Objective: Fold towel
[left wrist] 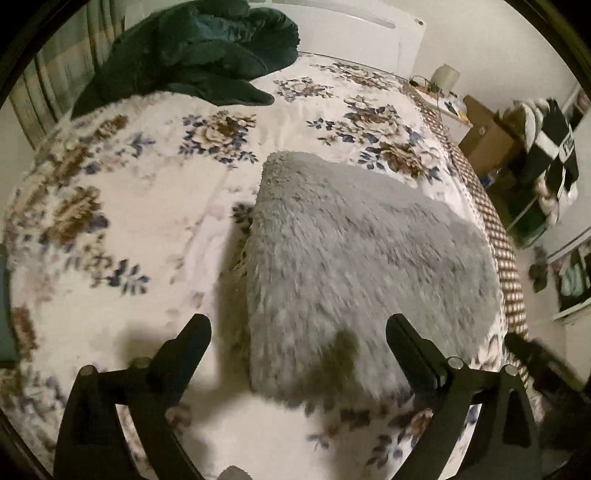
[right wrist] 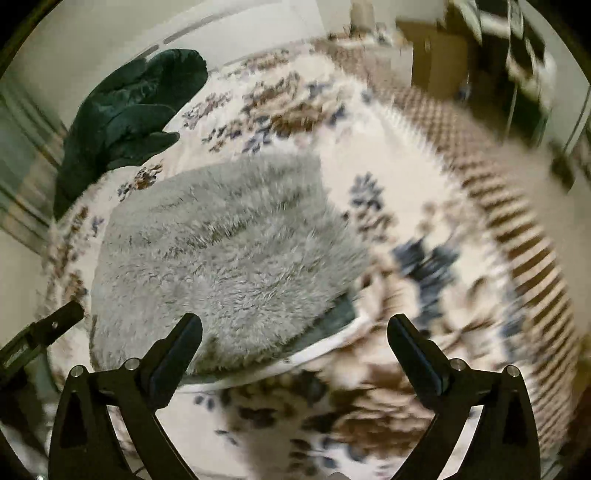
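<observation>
A grey fluffy towel [left wrist: 362, 258] lies folded on the floral bedspread [left wrist: 110, 206]. In the left wrist view my left gripper [left wrist: 298, 325] stands open above the towel's near edge, with nothing between its fingers. The right gripper shows at that view's lower right edge [left wrist: 528, 350]. In the right wrist view the same towel [right wrist: 229, 254] lies ahead and to the left, its smooth grey underside and white hem showing at the near corner [right wrist: 332, 325]. My right gripper [right wrist: 294, 323] hangs open over that corner, holding nothing. The left gripper's tip [right wrist: 62, 317] pokes in at the left.
A dark green blanket [left wrist: 199, 51] is heaped at the far side of the bed, near the curtains. The bed's checked edge [left wrist: 491, 229] runs along the right. Beyond it stand cardboard boxes [left wrist: 484, 136] and cluttered shelves. A white headboard [left wrist: 354, 33] rises behind.
</observation>
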Tool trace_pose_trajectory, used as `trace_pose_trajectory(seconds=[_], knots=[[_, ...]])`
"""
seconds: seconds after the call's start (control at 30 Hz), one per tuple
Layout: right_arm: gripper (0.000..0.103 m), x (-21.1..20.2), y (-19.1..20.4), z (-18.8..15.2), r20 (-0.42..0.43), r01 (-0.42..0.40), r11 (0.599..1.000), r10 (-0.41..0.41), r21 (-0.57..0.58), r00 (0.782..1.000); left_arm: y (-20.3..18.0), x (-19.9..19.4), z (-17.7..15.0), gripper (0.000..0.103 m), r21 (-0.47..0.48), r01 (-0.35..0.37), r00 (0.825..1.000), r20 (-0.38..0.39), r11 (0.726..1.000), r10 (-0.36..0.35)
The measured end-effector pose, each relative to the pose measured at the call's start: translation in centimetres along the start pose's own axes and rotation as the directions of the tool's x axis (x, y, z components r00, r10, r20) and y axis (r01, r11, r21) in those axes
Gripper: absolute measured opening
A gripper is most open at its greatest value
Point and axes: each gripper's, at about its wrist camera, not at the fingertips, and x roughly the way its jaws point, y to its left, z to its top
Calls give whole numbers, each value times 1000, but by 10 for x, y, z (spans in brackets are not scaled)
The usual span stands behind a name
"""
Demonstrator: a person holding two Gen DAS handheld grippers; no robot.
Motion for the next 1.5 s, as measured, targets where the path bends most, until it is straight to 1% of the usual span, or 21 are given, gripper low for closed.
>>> trace_pose_trajectory(seconds=[0.07,0.13,0.27,0.37,0.43,0.57,0.73,0.87,0.97,1.03,1.2,1.3,1.33,1.37,1.47,1.5], knots=[[102,-41,7,8,32,44,999,-43,-30,999,-6,-21,-6,97,18,-21,1000,19,1000,21],[102,-71,7,1,56,62,997,-60,-46,997,-13,-47,-12,97,28,-38,998,42,999,37],[102,-147,9,-9,101,68,995,-61,-68,993,-24,-99,-22,97,23,-44,996,84,999,42],[102,-196,8,-17,135,69,994,-56,-91,989,-33,-144,-31,97,21,-60,990,129,998,57],[102,-233,6,-25,156,60,992,-43,-109,987,-40,-172,-38,97,20,-72,984,162,997,68],[102,-293,2,-40,193,43,989,-16,-140,981,-52,-230,-56,97,11,-86,973,218,996,82],[102,-377,-7,-64,262,25,983,24,-179,965,-71,-295,-86,97,16,-114,954,280,993,105],[102,-442,-15,-86,305,3,978,62,-209,950,-85,-340,-112,97,11,-117,942,318,993,108],[102,-483,-21,-104,321,-12,972,89,-234,943,-96,-369,-132,97,9,-128,934,337,992,118],[102,-512,-27,-117,332,-18,968,104,-252,938,-102,-386,-144,97,5,-122,931,347,993,112],[102,-569,-39,-146,352,-24,960,125,-278,928,-114,-422,-171,97,-12,-121,925,362,993,117],[102,-602,-46,-161,367,-21,959,128,-282,921,-115,-439,-181,97,-29,-111,924,366,993,114],[102,-611,-47,-165,371,-20,960,127,-280,920,-116,-443,-184,102,-32,-109,923,369,993,114],[103,-621,-49,-168,375,-20,960,127,-278,918,-116,-447,-186,103,-35,-110,920,375,993,115],[103,-646,-51,-175,392,-17,961,129,-278,911,-114,-459,-194,103,-41,-127,907,398,991,133],[103,-654,-51,-178,398,-15,961,129,-277,908,-113,-462,-195,103,-42,-131,906,401,991,137]])
